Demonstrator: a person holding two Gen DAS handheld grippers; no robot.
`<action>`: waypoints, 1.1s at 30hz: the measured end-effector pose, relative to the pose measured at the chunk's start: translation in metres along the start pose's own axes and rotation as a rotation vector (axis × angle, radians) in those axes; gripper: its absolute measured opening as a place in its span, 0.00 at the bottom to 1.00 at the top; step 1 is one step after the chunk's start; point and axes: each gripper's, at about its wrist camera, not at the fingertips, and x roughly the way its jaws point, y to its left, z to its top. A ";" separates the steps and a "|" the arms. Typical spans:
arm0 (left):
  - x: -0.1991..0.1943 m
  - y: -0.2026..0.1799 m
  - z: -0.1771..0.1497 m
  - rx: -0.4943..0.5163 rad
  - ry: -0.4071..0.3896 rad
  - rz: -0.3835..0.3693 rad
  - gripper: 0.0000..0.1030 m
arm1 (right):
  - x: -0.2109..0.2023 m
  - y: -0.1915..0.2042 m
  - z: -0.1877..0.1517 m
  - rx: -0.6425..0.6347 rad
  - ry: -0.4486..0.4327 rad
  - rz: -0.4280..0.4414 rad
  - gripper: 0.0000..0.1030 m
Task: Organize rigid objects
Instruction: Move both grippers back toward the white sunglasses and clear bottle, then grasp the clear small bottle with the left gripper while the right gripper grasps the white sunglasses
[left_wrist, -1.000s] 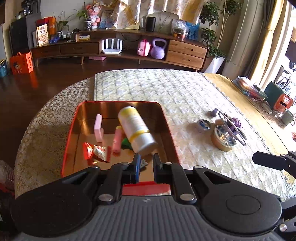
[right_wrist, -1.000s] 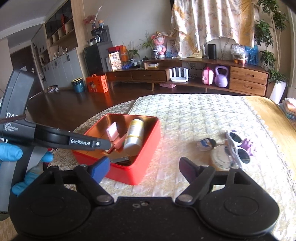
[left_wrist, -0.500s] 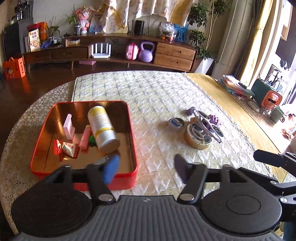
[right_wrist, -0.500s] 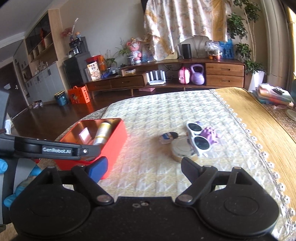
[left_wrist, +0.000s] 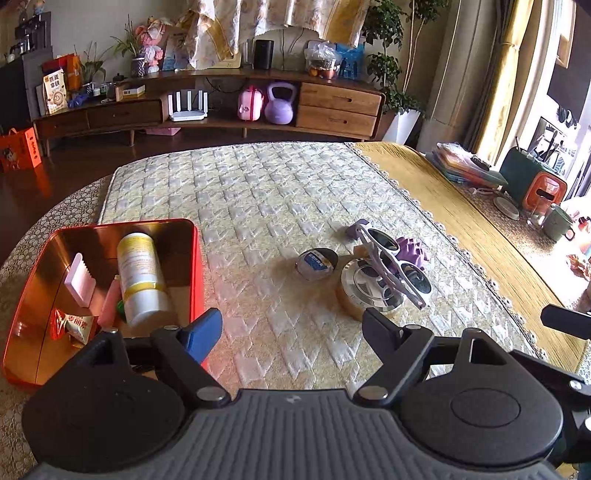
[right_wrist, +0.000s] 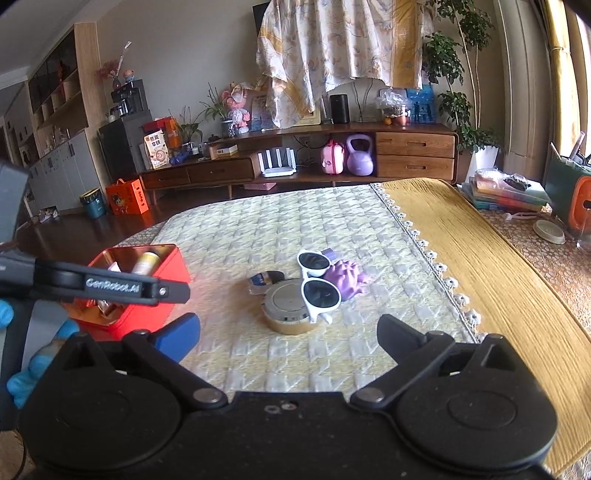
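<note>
A red tin box (left_wrist: 197, 258) (right_wrist: 166, 291) sits at the left of the quilted table and holds a white-and-yellow bottle (left_wrist: 140, 277), a pink comb (left_wrist: 79, 284), a pink stick and a snack packet (left_wrist: 74, 325). To its right lie a small tape roll (left_wrist: 316, 263) (right_wrist: 264, 281), a round gold tin (left_wrist: 364, 293) (right_wrist: 288, 306), white sunglasses (left_wrist: 395, 267) (right_wrist: 319, 286) resting on that tin, and a purple toy (left_wrist: 412, 251) (right_wrist: 347, 278). My left gripper (left_wrist: 291, 328) hovers near the box's right wall, its jaws opening with nothing between them. My right gripper (right_wrist: 288, 332) points at the gold tin, jaws also opening and empty.
A yellow table runner (right_wrist: 480, 258) with a lace edge borders the quilt on the right. Books (right_wrist: 506, 194), a green-and-orange container (right_wrist: 569, 199) and a cup stand at the far right. A wooden sideboard (right_wrist: 332, 162) lines the back wall. A blue-gloved hand (right_wrist: 26, 376) holds the left gripper.
My left gripper went from shut over the box to wide open and slid right, off the box. My right gripper swung right toward the tin and sunglasses and opened wider.
</note>
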 end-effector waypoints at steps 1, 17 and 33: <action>0.006 -0.002 0.003 0.009 0.002 0.010 0.81 | 0.002 -0.003 0.000 -0.001 0.002 0.001 1.00; 0.107 -0.026 0.049 0.002 0.087 0.077 0.81 | 0.049 -0.024 0.001 -0.006 0.058 0.045 0.97; 0.162 -0.015 0.055 -0.143 0.167 0.064 0.80 | 0.099 -0.026 0.008 -0.031 0.109 0.043 0.72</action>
